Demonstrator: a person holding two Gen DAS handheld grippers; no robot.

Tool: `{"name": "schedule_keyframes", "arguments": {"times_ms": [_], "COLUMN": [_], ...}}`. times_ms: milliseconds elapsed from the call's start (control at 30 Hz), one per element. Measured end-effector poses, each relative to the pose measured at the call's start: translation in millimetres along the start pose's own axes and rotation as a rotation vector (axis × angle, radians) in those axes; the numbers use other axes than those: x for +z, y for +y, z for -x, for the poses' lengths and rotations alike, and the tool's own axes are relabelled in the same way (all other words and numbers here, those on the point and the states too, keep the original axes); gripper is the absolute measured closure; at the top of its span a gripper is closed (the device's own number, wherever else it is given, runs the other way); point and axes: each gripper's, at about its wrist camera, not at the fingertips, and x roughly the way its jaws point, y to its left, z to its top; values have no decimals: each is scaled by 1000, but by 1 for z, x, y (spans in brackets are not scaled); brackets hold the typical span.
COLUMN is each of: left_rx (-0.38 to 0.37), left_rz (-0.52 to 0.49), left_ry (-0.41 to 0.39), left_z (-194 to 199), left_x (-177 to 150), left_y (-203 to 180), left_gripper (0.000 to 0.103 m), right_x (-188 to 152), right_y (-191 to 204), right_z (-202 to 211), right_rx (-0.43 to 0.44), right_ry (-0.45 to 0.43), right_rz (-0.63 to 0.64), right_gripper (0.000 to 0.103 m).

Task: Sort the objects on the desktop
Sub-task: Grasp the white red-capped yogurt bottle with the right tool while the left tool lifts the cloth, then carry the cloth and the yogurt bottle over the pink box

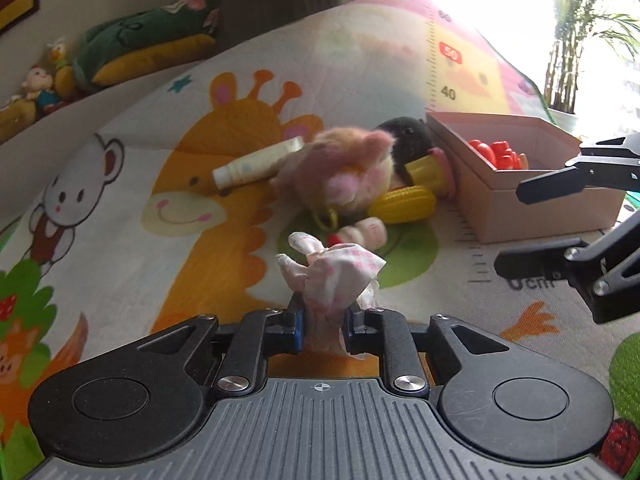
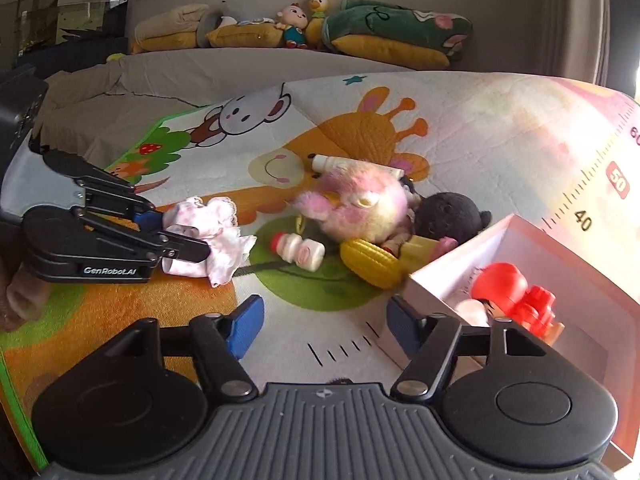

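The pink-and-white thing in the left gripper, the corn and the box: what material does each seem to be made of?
The bundle in the left gripper looks like thin woven cloth: it crumples and has a frilled edge. The corn seems to be moulded plastic, smooth and slightly shiny. The box looks like matt cardboard, with thin straight walls.

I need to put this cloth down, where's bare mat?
Free: the mat between the open right gripper and the small bottle, left of the cardboard box. Crowded: around the pink plush and toy corn.
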Motion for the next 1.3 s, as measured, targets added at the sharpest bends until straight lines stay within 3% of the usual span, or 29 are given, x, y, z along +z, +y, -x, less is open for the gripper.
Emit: {"name": "schedule_keyframes", "arguments": {"times_ms": [233, 333, 500, 567, 700, 767, 900, 1033, 1300], "left_rx": [77, 81, 79, 80, 102, 111, 112, 105, 187], "left_rz": [100, 134, 175, 192, 211, 230, 256, 266, 209], "left_ry": [5, -7, -18, -22, -39, -40, -35, -26, 18], "left_z": [18, 22, 27, 30, 38, 42, 46, 42, 6], "left_x": [-14, -16, -21, -23, -28, -31, -33, -28, -15], "left_y": [41, 49, 57, 59, 61, 61, 62, 56, 44], "left_gripper": [71, 57, 45, 33, 24, 16, 10, 9, 9], "right_x": [25, 25, 21, 22, 28, 30, 26, 10, -26], "right_y": [8, 16, 22, 22, 30, 32, 32, 35, 28], "right_z": [-56, -67, -81, -85, -93, -96, -82, -53, 3], "right_rx": [-2, -18, -48, -48, -55, -62, -2, 32, 41], "right_ry": [49, 59, 80, 82, 81, 79, 81, 72, 67], "right_rz": [-90, -134, -172, -178, -140, -119, -106, -73, -10], "right_gripper": [49, 48, 47, 47, 47, 60, 60, 60, 60]}}
